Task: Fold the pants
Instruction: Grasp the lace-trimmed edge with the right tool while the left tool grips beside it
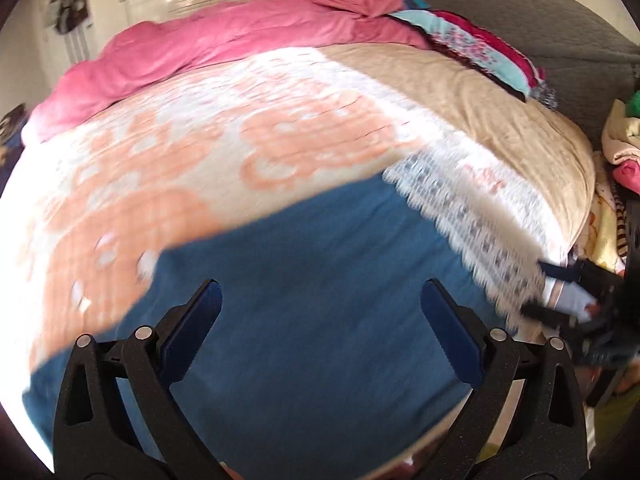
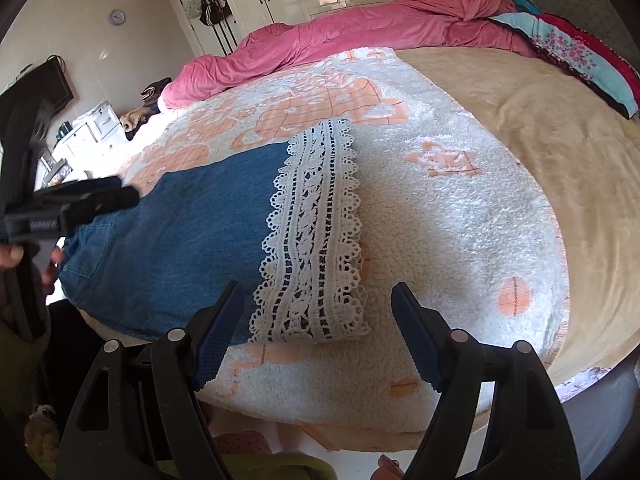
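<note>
left wrist view is smeared with motion, lace detail lost. the blue denim pants with white lace cuffs (image 2: 192,240) lie flat on the fluffy white and peach blanket (image 2: 460,216), long axis running sideways ahead of the right claw (image 2: 318,336), lace end nearest it, waist toward the left claw (image 1: 320,320). both claws spread wide, gripping nothing, hovering over fabric.

Left wrist view smears with motion blur, its blanket (image 1: 132,168) overexposed by daylight; right wrist view stays sharp; fisheye corners darken.
</note>
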`<state>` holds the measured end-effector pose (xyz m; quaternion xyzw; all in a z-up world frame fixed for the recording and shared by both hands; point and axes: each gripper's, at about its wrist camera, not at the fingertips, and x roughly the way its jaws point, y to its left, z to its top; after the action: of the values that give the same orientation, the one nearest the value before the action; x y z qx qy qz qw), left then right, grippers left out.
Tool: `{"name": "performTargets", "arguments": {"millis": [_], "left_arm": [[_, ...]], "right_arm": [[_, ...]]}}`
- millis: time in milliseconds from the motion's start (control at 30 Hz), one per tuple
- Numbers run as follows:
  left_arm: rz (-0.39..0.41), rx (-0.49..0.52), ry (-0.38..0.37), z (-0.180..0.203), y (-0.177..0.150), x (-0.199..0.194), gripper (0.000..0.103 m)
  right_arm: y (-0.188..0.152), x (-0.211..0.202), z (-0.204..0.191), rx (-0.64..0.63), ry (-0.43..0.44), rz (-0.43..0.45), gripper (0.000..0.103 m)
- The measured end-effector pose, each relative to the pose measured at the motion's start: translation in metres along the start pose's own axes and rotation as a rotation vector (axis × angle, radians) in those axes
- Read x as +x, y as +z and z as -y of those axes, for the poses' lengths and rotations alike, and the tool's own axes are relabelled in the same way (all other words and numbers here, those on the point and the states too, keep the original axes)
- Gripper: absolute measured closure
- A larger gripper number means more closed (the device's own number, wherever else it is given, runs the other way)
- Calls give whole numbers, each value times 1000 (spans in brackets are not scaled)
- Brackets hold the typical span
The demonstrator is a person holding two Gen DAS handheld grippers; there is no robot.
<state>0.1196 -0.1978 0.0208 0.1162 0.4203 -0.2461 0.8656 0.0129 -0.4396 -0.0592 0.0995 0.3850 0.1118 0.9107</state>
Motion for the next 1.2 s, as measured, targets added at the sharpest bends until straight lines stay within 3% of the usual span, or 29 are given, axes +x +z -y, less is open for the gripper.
{"name": "performTargets", "arguments": {"millis": [167,267,400,500,567,633,700,833,933,1033,1100,1133,1200], "left_arm": [[-31,39,-29,9,36,36,10],[-67,65,12,14,53,63,10],[-93,74,-43,12,63,87,10],[-109,78,-84,13,68,102,21],[-120,52,-154,12,69,110,36],[-144,33,-214,12,69,119,47],[-155,41,-250,16,69,126,59],[-141,58,-305,21,70,133,62],[-144,70,-356,24,69,139,52],[-144,81,-359,27,68,140,53],[-146,85,-384,29,68,138,65],[-146,86,-401,31,68,137,73],[-138,116,-387,36,66,136,75]], "right_arm": [[4,7,1,30,31,-26,28],[7,9,2,51,50,-37,28],[8,14,5,82,31,-41,28],[7,18,5,94,33,-40,27],[8,18,3,87,31,-39,29],[8,19,0,53,33,-38,51],[9,17,1,52,46,-29,55],[6,19,6,61,69,-31,53],[6,23,5,56,79,-17,53],[6,26,8,67,95,-7,54],[7,24,5,45,105,-5,70],[8,24,5,43,123,-6,71],[9,26,6,54,136,-13,70]]}}
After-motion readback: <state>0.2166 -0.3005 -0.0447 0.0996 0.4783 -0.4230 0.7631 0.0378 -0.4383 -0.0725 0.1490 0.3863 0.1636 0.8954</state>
